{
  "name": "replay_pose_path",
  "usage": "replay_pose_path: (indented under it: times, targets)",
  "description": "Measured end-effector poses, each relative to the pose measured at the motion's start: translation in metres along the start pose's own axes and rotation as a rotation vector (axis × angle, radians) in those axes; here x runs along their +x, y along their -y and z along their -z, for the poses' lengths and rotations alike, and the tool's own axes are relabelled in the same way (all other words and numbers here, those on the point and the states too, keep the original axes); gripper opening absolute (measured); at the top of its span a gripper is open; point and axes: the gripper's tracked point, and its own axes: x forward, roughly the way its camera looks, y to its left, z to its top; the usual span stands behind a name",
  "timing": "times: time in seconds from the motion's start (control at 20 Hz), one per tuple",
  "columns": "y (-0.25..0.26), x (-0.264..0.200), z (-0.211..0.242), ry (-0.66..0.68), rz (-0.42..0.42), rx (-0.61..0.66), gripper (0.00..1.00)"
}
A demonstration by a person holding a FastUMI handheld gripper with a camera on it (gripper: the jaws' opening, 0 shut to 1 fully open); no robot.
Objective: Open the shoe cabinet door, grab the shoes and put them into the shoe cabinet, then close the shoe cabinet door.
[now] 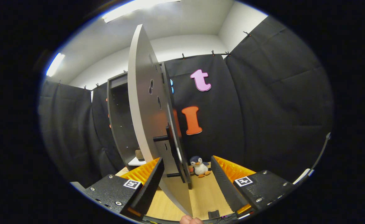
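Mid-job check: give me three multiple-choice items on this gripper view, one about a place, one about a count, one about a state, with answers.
1. Where is the plush penguin?
A. on the floor beyond the fingers, by the black cloth wall
B. inside the cabinet
C. between the fingers

2. How many plush toys are on the floor?
A. three
B. one
C. two

3. What state is the shoe cabinet door in?
A. shut flush
B. removed and lying flat
C. swung open, edge-on to the gripper

Answers:
1 A: it sits on the wooden floor past the door's edge.
2 B: a single penguin shows.
3 C: the door stands out from the cabinet, its lower edge between the open fingers.
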Motion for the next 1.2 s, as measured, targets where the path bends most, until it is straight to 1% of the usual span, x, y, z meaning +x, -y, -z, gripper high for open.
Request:
replay_pose_path:
  times: [0.25, 0.4, 0.85, 1.2]
  targets:
    - [-0.014, -0.004, -0.002, -0.013, -0.007, -0.036, 0.92]
    - [-0.032, -0.002, 0.002, -0.024, -0.036, -0.031, 0.92]
    - [-0.120, 0.013, 0.020, -0.065, -0.169, 0.003, 0.91]
    - [-0.186, 0.042, 0.033, -0.101, -0.212, 0.031, 0.91]
